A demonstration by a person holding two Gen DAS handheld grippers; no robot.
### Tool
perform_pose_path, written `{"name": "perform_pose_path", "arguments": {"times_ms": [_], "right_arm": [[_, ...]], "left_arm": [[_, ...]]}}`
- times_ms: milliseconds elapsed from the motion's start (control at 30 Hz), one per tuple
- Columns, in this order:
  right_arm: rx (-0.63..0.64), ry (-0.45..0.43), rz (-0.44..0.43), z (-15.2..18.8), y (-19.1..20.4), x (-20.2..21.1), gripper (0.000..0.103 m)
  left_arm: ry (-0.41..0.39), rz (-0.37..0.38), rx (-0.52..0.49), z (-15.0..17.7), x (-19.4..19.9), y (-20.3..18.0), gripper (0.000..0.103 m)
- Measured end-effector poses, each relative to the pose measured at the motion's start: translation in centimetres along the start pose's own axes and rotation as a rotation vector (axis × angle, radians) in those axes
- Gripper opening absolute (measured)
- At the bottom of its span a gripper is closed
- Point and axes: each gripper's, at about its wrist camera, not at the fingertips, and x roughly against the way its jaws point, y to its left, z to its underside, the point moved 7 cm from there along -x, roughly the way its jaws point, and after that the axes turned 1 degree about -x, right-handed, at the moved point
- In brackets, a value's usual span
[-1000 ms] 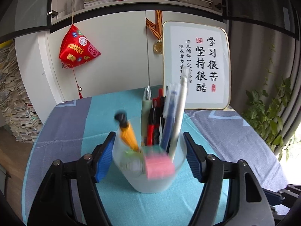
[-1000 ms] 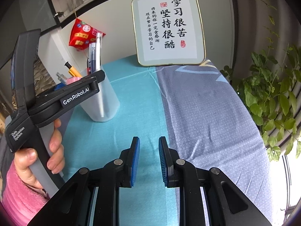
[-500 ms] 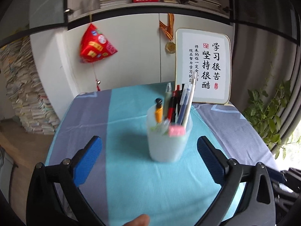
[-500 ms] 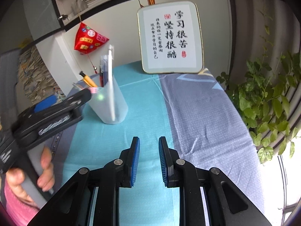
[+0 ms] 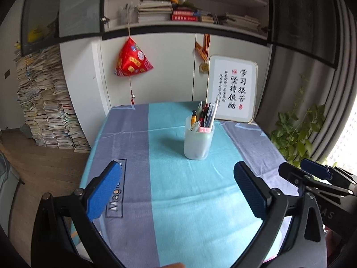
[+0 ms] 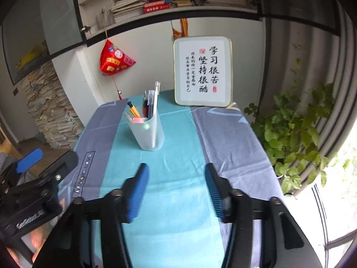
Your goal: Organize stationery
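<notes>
A frosted plastic pen cup (image 5: 198, 141) stands upright on the blue and teal tablecloth (image 5: 178, 189), holding several pens, an orange marker and a pink eraser. It also shows in the right wrist view (image 6: 150, 131). My left gripper (image 5: 178, 189) is open and empty, well back from the cup. My right gripper (image 6: 176, 189) is open and empty, also back from the cup. The right gripper shows at the right edge of the left wrist view (image 5: 316, 178); the left gripper shows at the left of the right wrist view (image 6: 31, 189).
A framed calligraphy board (image 5: 232, 91) leans on the wall at the table's far right. A red hanging ornament (image 5: 132, 60) hangs behind. A leafy plant (image 6: 294, 134) stands right of the table. Stacked books (image 5: 44, 111) stand on the floor at left.
My left gripper let go of the pen cup, opened wide and drew back. My right gripper opened from nearly shut and drew back too. The cup stays standing.
</notes>
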Motion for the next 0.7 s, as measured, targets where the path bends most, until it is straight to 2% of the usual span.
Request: {"name": "perform_pose_path", "arguments": {"times_ms": [133,300,567,633,700], "right_arm": [[-0.019,-0.019,0.034,0.5,-0.2,2.8,0.057],[-0.037,-0.028,0.015,1.0,0.3,6.4,0.058],[-0.045,-0.132,-0.008,1.0,1.2,12.2,0.059],[-0.031,-0.163,0.002,1.0,1.6,13.4,0.073],[-0.015,-0.201,0.011,1.1,2.0,14.3,0.076]], "left_arm": [[-0.029,-0.003,-0.008,0.4,2.7,-0.3,0.101],[-0.043,0.002,-0.013,1.6,5.8,-0.6,0.101],[-0.108,0.001,-0.003,2.0,10.3,-0.4,0.101],[-0.134,-0.002,-0.001,1.9,11.3,-0.4,0.101],[-0.152,-0.004,-0.003,1.9,11.9,-0.4,0.102]]}}
